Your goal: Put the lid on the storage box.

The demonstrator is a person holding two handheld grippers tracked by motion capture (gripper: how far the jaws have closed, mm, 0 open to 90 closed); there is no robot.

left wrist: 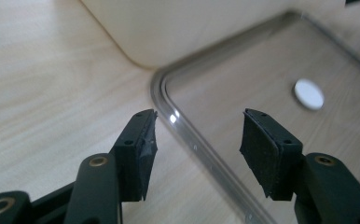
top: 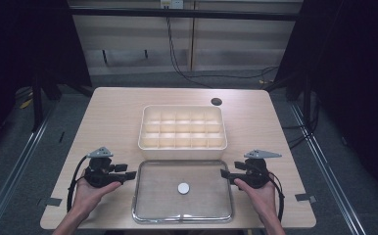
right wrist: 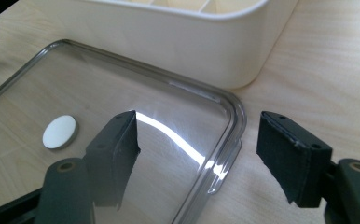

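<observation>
1. Clearly at risk first: clear lid point(top: 182, 191), lying flat on counter point(top: 113, 110) at 6 o'clock from cream divided box point(top: 182, 126), near edge close to counter's front edge.
2. Left tool point(top: 128, 175) at lid's 9 o'clock rim, jaws apart, nothing between pads; rim seen just between and ahead of them in left gripper view point(left wrist: 169, 112).
3. Right tool point(top: 224, 173) at 3 o'clock rim, jaws gaping wide, empty; rim corner point(right wrist: 234, 116) between pads.
4. Likely trouble: thin, glossy rim sitting flush on counter, so pads could skate off or merely shove lid sideways.
5. Uneven closing of either side could tip lid, or push it against box wall.
6. White round knob point(top: 183, 188) at lid's centre untouched; a one-sided lift could let lid swing and drop.
7. Too hard a squeeze could flex rim and pop it free.
</observation>
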